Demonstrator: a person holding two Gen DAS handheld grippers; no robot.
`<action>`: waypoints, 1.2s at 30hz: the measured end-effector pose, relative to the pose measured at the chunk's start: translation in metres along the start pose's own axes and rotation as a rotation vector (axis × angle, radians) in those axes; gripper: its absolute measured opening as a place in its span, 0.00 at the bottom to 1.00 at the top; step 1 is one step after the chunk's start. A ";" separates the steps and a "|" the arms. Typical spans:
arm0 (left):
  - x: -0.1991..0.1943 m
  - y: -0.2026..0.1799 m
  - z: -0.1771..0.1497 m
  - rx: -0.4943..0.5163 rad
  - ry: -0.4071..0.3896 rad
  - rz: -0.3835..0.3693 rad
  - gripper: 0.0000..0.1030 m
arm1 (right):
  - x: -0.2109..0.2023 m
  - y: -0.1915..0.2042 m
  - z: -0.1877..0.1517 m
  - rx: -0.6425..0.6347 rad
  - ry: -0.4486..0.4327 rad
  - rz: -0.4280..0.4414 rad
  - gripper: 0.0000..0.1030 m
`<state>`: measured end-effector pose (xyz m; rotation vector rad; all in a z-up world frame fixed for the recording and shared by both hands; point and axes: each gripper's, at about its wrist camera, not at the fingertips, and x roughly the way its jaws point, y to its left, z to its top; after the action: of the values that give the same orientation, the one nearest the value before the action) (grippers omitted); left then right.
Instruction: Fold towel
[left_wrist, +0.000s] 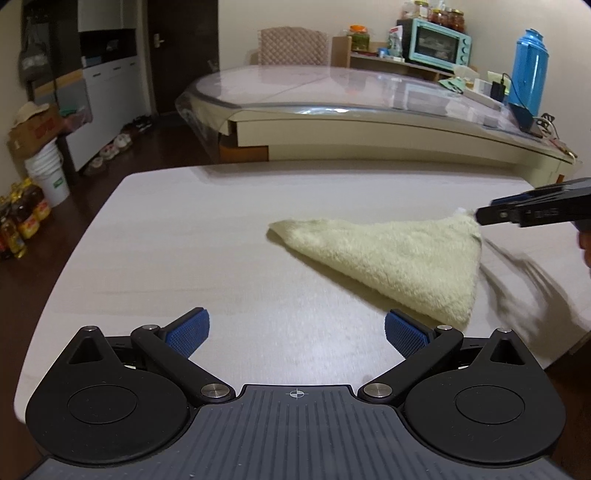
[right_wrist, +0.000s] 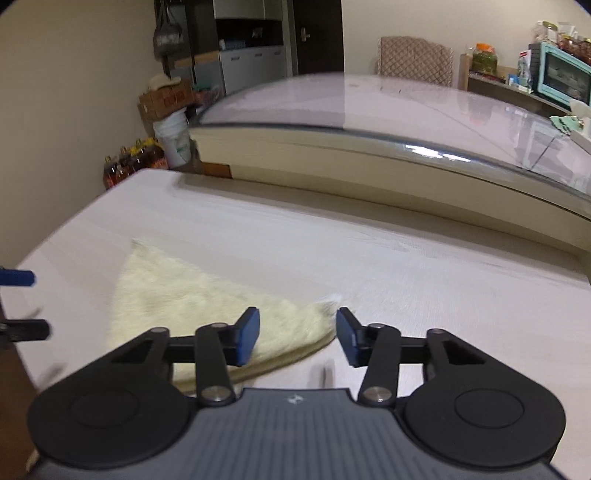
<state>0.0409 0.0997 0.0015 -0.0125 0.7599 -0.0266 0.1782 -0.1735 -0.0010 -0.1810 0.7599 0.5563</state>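
A: How far is the folding?

B: The towel (left_wrist: 399, 258) lies as a triangle on the pale table (left_wrist: 184, 229), so one diagonal fold looks done; further folds seem left.

A: Grippers?

B: Left gripper (left_wrist: 297, 332): blue pads wide apart, empty, short of the towel. Right gripper (right_wrist: 297, 338): jaws parted around the far corner, not pinching it.

A: Texture?

B: Cream, fluffy pile; matte, faintly grained tabletop.

Cream fluffy towel (left_wrist: 399, 254) lies folded into a flat triangle.
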 end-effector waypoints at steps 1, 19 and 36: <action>0.002 0.001 0.001 0.002 0.000 -0.003 1.00 | 0.005 -0.002 0.001 -0.005 0.009 -0.002 0.39; 0.008 0.007 0.006 0.145 -0.017 -0.082 1.00 | -0.048 0.020 0.002 -0.095 -0.103 0.155 0.08; -0.037 0.045 -0.040 0.389 0.048 -0.028 1.00 | -0.052 0.185 -0.052 -0.264 0.050 0.628 0.08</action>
<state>-0.0126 0.1456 -0.0027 0.3488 0.7919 -0.2010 0.0166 -0.0574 0.0051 -0.2001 0.7885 1.2546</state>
